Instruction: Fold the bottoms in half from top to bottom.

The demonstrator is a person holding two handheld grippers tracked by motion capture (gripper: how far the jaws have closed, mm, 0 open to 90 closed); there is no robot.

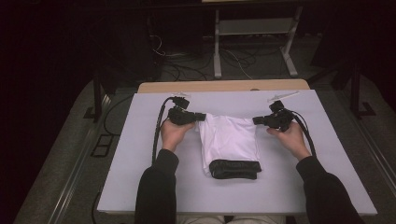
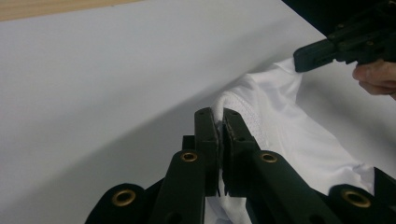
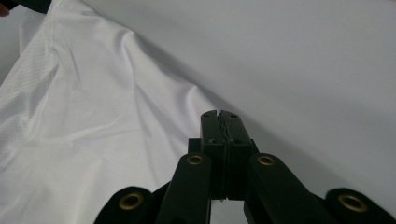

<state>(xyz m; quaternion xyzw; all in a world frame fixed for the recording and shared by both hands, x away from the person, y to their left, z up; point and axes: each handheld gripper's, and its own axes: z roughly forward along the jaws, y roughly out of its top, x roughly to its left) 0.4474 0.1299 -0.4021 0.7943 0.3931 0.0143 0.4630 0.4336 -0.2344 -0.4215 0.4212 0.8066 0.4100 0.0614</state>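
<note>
White garment (image 1: 229, 136): my left gripper (image 2: 219, 116) and right gripper (image 3: 219, 116) each pinch a far corner, fingers clamped, mid-fold. Next I'd carry both corners evenly toward the black end (image 1: 234, 169).

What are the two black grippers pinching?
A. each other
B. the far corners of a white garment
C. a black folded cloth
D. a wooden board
B: the left gripper and the right gripper are each shut on a far corner of the white garment, which is stretched between them; the left gripper view shows white fabric clamped in the jaws.
</note>
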